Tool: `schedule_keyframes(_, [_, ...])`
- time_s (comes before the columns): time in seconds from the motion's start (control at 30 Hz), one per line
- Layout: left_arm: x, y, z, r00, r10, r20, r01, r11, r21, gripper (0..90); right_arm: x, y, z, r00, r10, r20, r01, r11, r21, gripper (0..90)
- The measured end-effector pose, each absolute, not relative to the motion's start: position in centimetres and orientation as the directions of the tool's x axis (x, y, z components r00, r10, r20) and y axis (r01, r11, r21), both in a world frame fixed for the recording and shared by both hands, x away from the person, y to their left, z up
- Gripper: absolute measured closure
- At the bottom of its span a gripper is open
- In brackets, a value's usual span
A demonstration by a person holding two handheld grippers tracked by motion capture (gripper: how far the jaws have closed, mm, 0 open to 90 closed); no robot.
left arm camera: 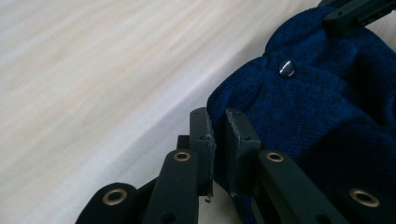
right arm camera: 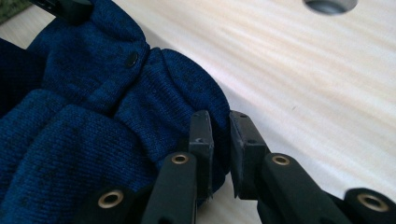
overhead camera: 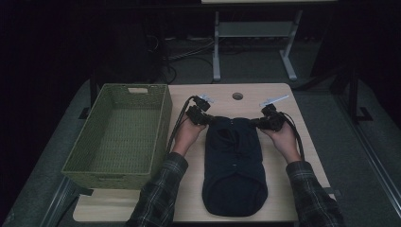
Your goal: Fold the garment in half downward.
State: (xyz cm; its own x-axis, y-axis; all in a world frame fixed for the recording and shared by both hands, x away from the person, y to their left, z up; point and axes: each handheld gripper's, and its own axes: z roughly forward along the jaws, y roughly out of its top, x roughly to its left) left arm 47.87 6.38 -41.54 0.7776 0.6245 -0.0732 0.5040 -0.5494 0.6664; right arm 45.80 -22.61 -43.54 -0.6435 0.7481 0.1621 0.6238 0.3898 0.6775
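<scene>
Sweater (overhead camera: 235, 161), dark blue and unlabelled, is pinched at both far corners by left tongs (left arm camera: 218, 128) and right tongs (right arm camera: 220, 130).

We see a dark blue knitted garment (overhead camera: 234, 165) lying lengthwise on the wooden table (overhead camera: 283, 198). Left gripper (overhead camera: 206, 119) and right gripper (overhead camera: 257, 123) meet its far corners. Green woven basket (overhead camera: 118, 135) sits left of it.

Both forearms reach forward, left tool (overhead camera: 206, 118) and right tool (overhead camera: 257, 123) seemingly clamped shut, facing inward.
</scene>
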Motion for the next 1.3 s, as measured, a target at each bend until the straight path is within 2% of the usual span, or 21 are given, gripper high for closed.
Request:
schedule_keyframes(0.57, [47.7,6.8,-38.1,0.763,0.647,-0.006,0.446,-0.519,0.729,82.5,46.1,-22.3,-40.5,-0.651,0.748,0.132,0.578,0.375,0.725,80.1])
schedule_keyframes(1.07, [46.6,7.3,-33.9,0.744,0.665,0.067,0.363,-0.486,0.795,82.4,45.7,-21.9,-36.3,-0.665,0.745,0.047,0.475,0.374,0.797,80.0])
schedule_keyframes(1.3, [44.7,7.6,-34.4,0.745,0.661,0.093,0.343,-0.498,0.797,82.4,44.4,-21.5,-36.7,-0.674,0.738,0.028,0.453,0.383,0.805,80.0])
